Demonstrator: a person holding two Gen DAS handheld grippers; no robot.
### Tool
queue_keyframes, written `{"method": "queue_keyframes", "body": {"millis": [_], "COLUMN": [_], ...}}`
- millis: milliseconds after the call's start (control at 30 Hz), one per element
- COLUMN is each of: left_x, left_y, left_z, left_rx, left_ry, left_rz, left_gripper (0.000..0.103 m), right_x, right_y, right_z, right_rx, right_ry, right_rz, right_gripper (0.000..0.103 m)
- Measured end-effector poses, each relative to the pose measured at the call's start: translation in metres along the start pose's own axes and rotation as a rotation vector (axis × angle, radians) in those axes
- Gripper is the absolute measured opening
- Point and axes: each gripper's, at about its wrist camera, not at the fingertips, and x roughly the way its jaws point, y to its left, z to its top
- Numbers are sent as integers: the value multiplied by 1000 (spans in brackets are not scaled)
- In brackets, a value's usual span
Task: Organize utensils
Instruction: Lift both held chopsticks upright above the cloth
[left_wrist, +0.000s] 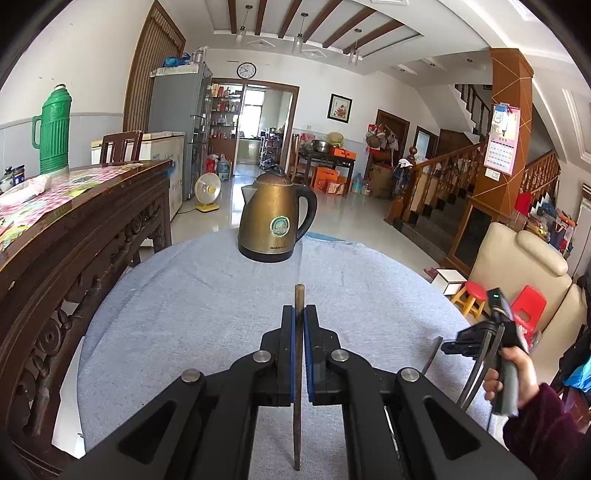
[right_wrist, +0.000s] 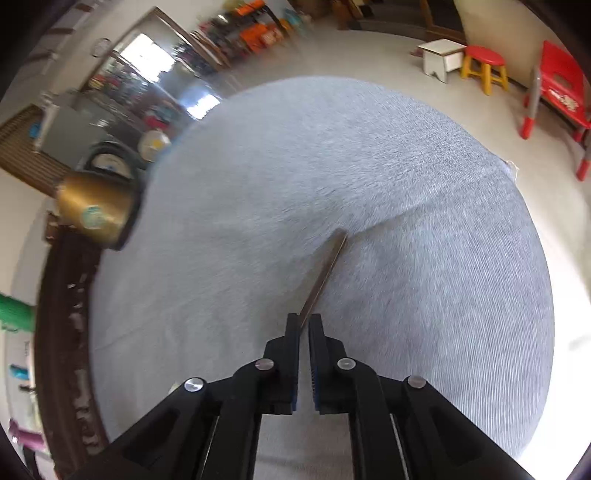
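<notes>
Nearest, the left tongs (left_wrist: 299, 317) are clenched on a thin brown chopstick (left_wrist: 298, 295) pointing toward twelve o'clock, at the kettle (left_wrist: 275, 218). The right tongs (right_wrist: 303, 321), at four o'clock, grip a second chopstick (right_wrist: 325, 269) whose tip touches the grey-clothed tabletop (right_wrist: 406, 184). I'd judge both sticks gathered, neither yet put away.

A round table (left_wrist: 155, 325) carries a grey-blue cloth (left_wrist: 207, 302) that covers its whole top. A brass-coloured kettle (left_wrist: 275, 218) stands upright on the cloth at the far edge. A wrinkle crosses the cloth.
</notes>
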Motion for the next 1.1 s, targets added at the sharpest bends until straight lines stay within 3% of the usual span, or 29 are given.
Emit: {"method": "queue_keyframes", "body": {"millis": [100,333,467,533,600,733,1100], "left_x": [-3,-14,-21,-23,-26,-29,-38], "left_y": [-1,-2,-4,-5,-4,-5,-7], "left_z": [-4,-8,-10,-12,-13,-13,-20], "left_rx": [2,-9,-8,-6,-9,-13,-18], "left_ry": [-7,-27,-36,-40,-42,-45,-76], "left_rz": [2,-13,-21,-19,-23,-23,-24], "left_gripper": [4,4,4,4,4,4,4], "right_x": [14,30,36,37,36,19,-99], "right_y": [6,37,56,59,63,58,63], "right_z": [12,16,9,5,2,-11,-64], "right_rx": [-7,-81,-182,-220,-236,-246,-326], "right_ry": [29,49,37,14,-3,-67,-457], "right_rz": [-75,-268,-393,-414,-399,-283,99], "right_gripper": [20,23,15,11,6,6,6]}}
